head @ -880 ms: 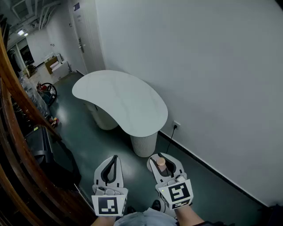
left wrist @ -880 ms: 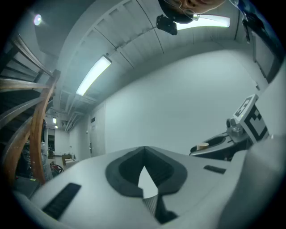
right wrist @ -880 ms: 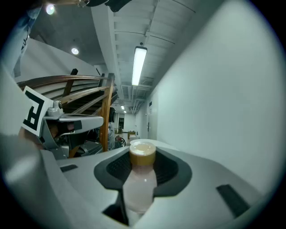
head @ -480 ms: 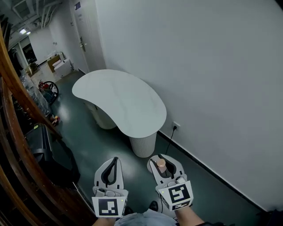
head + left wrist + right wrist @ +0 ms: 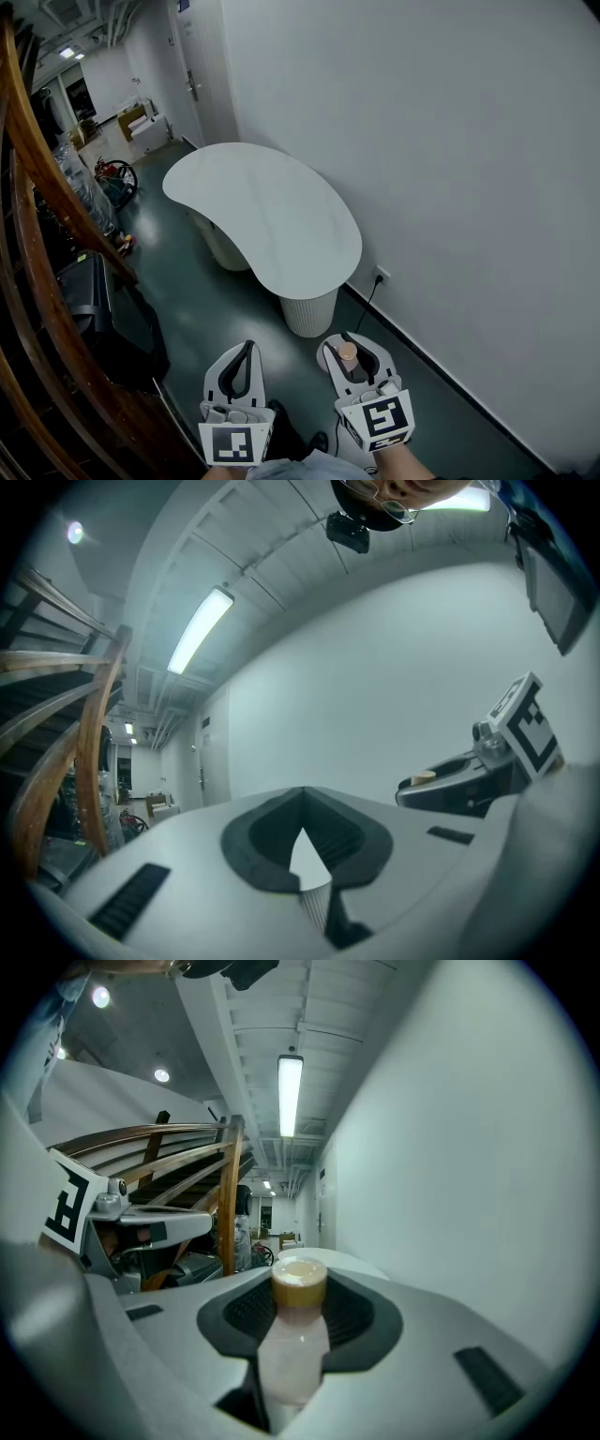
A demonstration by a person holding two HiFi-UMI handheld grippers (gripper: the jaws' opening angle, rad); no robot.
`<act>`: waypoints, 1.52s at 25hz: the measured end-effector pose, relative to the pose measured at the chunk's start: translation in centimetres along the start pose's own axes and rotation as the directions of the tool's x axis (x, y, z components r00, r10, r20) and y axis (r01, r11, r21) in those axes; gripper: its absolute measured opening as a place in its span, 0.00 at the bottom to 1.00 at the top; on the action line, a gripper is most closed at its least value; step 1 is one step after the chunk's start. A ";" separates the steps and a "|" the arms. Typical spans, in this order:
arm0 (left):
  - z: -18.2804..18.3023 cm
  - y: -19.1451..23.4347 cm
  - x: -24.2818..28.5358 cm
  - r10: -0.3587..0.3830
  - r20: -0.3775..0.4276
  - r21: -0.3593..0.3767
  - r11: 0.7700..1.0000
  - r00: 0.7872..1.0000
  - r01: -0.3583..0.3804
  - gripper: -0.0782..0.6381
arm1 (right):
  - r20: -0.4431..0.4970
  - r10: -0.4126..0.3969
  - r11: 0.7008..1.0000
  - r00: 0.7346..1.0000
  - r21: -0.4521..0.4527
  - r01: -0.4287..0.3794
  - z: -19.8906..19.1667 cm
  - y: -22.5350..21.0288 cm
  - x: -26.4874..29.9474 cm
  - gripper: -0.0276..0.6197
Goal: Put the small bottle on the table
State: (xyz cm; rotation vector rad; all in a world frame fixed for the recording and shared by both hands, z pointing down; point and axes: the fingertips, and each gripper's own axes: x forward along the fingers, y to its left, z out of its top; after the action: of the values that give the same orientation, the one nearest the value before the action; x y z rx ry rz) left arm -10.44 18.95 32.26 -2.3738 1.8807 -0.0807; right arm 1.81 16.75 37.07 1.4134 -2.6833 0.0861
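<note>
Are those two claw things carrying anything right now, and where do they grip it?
The right gripper holds the small bottle by its pale body, just below the tan cap. The left gripper is shut and empty.

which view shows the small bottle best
The right gripper view: the small bottle fills the centre, its pale body and tan cap clamped between the right gripper's jaws. The head view shows only the cap, tiny. The left gripper view catches just the cap's top at far right.
</note>
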 end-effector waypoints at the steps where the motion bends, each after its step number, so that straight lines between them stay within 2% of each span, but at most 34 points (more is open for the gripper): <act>1: -0.1 0.1 0.3 0.003 -0.001 -0.003 1.000 1.000 -0.003 0.11 | -0.002 0.001 1.000 1.000 0.000 -0.001 -0.1 -0.1 0.2 0.23; 12: -1.3 1.8 7.8 -0.024 0.012 -0.034 0.999 1.000 0.025 0.11 | -0.032 -0.049 0.999 0.998 0.007 0.049 -0.9 -4.5 6.0 0.23; 21: -0.4 4.5 15.7 -0.094 0.064 -0.017 0.995 0.994 0.095 0.11 | 0.005 -0.098 0.995 0.995 -0.020 0.098 1.4 -7.9 12.9 0.23; 27: -0.1 5.1 19.2 -0.153 0.107 0.008 0.988 0.982 0.153 0.11 | 0.025 -0.150 0.989 0.988 -0.011 0.150 2.0 -9.6 15.5 0.23; 38: -2.6 3.9 22.5 -0.232 0.035 -0.032 0.972 0.972 0.233 0.11 | -0.025 -0.203 0.979 0.979 0.004 0.203 0.8 -11.8 16.8 0.23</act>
State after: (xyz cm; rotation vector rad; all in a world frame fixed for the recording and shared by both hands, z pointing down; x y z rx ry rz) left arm -9.32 -3.91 33.73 -2.5937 1.5960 -0.0299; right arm 2.06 -3.80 38.29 1.6676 -2.5050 0.0946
